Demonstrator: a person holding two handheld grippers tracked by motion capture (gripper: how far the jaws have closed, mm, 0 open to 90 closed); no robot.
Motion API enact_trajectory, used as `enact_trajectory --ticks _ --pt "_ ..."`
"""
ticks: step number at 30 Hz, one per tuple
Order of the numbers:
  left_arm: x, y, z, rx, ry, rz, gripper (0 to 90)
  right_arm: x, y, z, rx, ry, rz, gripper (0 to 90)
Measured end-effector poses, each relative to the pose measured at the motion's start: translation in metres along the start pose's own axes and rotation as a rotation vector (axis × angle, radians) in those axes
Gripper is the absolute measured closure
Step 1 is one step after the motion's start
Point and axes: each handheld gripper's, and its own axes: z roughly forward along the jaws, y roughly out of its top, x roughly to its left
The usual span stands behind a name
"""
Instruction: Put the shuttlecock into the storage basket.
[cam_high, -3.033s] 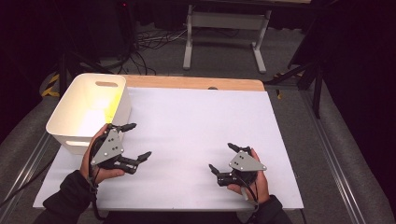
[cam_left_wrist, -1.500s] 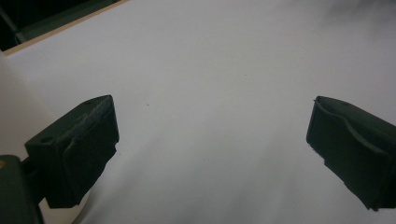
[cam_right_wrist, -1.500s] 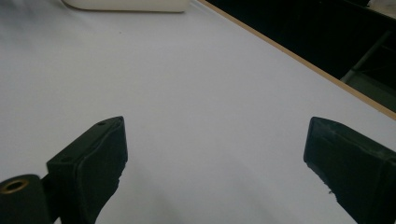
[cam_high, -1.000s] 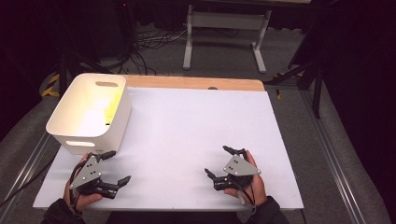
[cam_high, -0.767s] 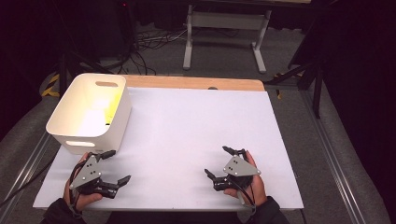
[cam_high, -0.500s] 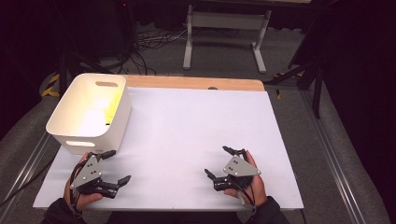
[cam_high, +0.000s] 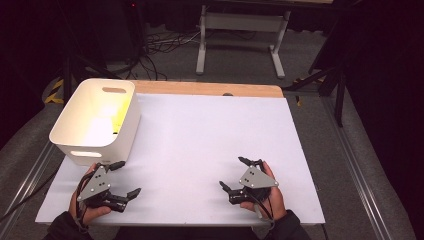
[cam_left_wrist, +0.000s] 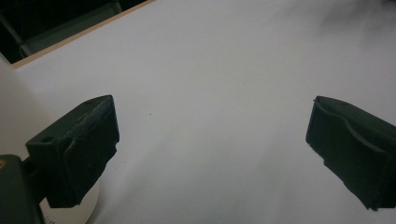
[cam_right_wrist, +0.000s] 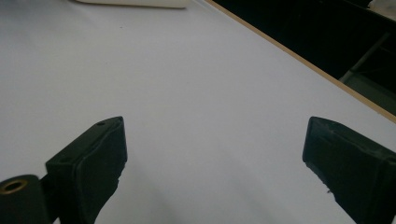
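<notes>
White sheeting covers the bench (cam_high: 210, 145) in the high view; a cream tub (cam_high: 95, 120) sits at its far left corner. The left claw (cam_high: 122, 180) rests just beside the tub, and the right claw (cam_high: 235, 173) lies well apart near the front edge, both spread wide and empty. Each gripper view shows parted jaws over bare bench.
</notes>
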Motion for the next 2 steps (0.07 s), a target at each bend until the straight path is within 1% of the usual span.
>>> enact_trajectory --ticks 2 --pt "0.0002 0.0001 0.0008 0.005 0.000 0.000 3.4 -0.0003 -0.0004 0.0003 0.003 -0.002 -0.001 7.4"
